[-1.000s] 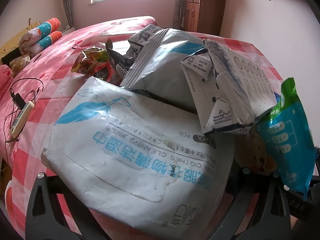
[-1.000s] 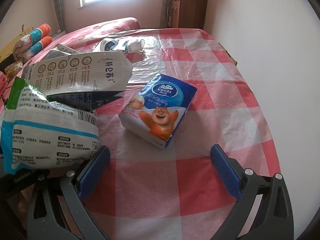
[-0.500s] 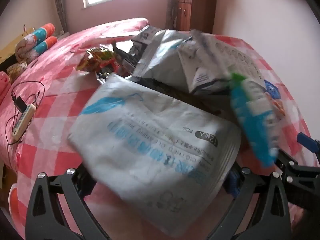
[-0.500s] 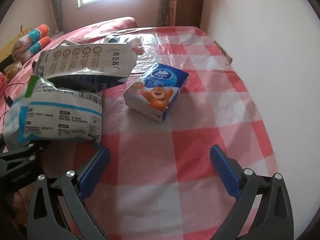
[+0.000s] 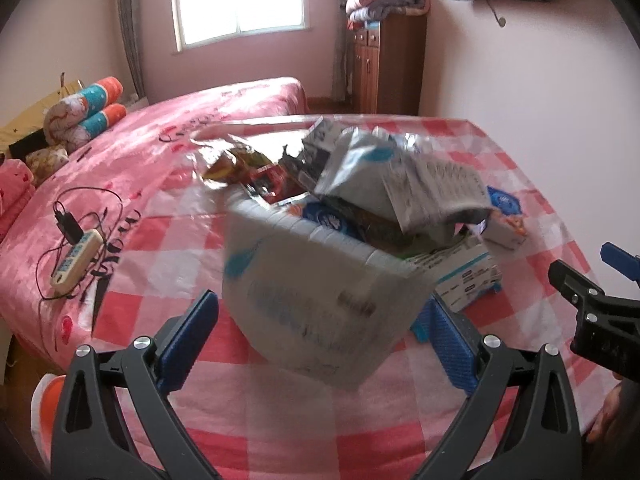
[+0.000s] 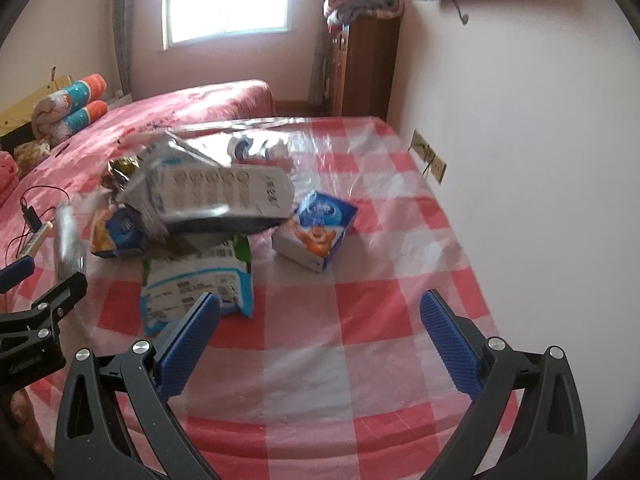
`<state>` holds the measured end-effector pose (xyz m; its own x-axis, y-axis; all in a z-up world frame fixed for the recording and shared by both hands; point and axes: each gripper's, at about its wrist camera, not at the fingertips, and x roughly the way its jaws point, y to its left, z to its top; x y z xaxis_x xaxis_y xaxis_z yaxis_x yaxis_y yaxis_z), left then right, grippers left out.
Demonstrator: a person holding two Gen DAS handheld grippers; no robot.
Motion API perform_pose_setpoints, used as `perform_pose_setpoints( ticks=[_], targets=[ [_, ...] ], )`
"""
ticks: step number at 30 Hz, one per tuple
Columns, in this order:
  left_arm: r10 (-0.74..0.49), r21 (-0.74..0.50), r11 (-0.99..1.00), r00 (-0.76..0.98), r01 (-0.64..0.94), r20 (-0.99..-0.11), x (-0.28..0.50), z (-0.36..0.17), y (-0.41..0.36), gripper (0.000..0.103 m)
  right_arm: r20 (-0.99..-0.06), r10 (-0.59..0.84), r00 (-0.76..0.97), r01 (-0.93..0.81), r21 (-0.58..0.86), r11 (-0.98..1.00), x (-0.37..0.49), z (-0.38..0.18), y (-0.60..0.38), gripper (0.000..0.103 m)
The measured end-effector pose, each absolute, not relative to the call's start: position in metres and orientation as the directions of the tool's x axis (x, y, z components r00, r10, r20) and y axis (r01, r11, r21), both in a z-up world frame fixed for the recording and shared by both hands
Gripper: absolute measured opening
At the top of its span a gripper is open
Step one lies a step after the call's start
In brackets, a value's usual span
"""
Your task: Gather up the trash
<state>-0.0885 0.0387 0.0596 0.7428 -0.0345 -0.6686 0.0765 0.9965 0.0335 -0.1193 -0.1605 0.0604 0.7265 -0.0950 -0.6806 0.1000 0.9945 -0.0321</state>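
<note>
Now both hand-held grippers gape wide, holding nothing.
Left hand-held gripper (image 5: 320,336) faces a blurred white wipes pack (image 5: 320,300); right hand-held gripper (image 6: 320,336) faces the checkered bench (image 6: 360,360).

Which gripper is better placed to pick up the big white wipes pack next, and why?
Left. The left gripper is open with the wipes pack right between its fingers. The right gripper is also open but faces bare tablecloth, off beside the pile.

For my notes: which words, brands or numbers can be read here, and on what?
None can be read.
Wipes pack: print blurred.
Carton: characters blurred.
Tissue pack: logo too blurred.
Blue-white bag: print too small.
</note>
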Motion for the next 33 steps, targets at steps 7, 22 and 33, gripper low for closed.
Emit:
perform_pose_setpoints(
  ticks=[7, 22, 33],
  targets=[
    [-0.039, 0.031, 0.997, 0.79, 0.073, -0.613, -0.113, 0.087, 0.042, 0.099, -0.619, -0.105, 0.778, 0.095, -0.049, 0.994, -0.141, 0.088, -0.151, 0.099],
    [-0.035, 0.026, 0.998, 0.852, 0.057, -0.522, -0.151, 0.121, 0.052, 0.099, -0.515, -0.098, 0.852, 0.084, -0.05, 0.995, -0.173, 0.125, -0.14, 0.099],
    [-0.035, 0.003, 0.999, 0.868, 0.042, -0.495, -0.163, 0.13, 0.061, 0.099, -0.484, -0.094, 0.87, 0.08, -0.05, 0.996, -0.188, 0.134, -0.138, 0.099]
  ],
)
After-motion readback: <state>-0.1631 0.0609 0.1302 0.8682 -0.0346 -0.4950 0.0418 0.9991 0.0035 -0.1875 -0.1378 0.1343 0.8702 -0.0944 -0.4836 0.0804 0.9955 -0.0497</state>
